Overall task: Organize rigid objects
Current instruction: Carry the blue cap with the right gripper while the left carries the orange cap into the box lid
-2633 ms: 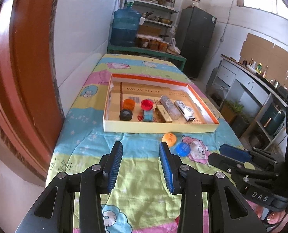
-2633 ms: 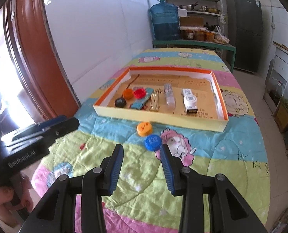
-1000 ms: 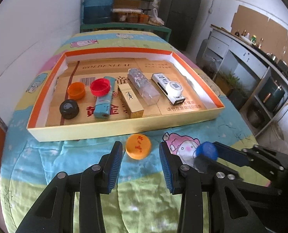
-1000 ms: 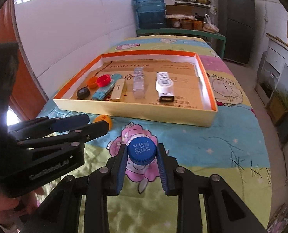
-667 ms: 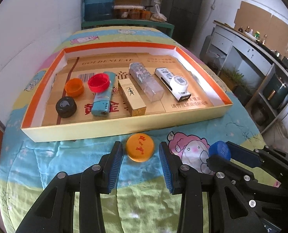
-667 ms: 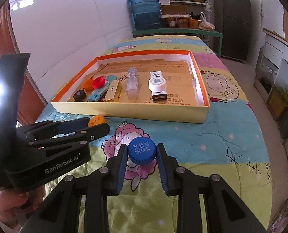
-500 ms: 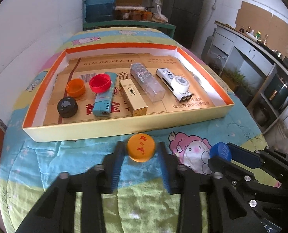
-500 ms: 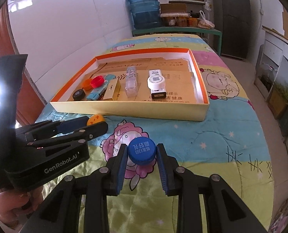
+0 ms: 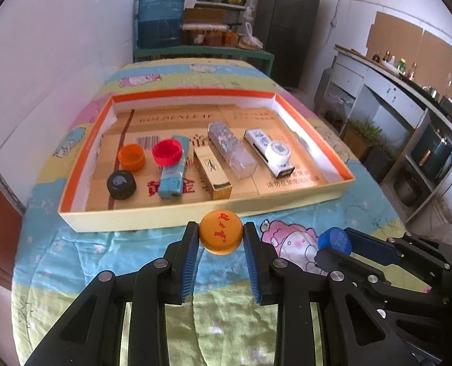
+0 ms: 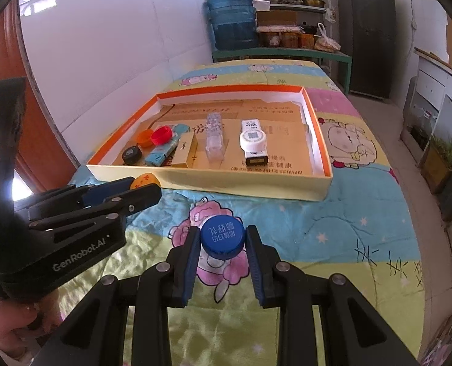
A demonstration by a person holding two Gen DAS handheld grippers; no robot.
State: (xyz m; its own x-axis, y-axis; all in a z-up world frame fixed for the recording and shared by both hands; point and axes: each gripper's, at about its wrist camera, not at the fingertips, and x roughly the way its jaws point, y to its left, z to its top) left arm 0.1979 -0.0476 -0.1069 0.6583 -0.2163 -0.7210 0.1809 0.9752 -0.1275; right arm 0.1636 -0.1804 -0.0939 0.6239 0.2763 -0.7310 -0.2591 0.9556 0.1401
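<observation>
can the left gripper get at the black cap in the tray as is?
Probably not: the left gripper is shut on the orange cap. The black cap lies uncovered behind the tray wall.

The orange cap point(image 9: 221, 235) and blue cap point(image 10: 222, 237) look like smooth, ridged plastic. The quilt point(image 9: 73, 253) is soft matt cloth; the tray point(image 9: 195, 206) is matt cardboard.
</observation>
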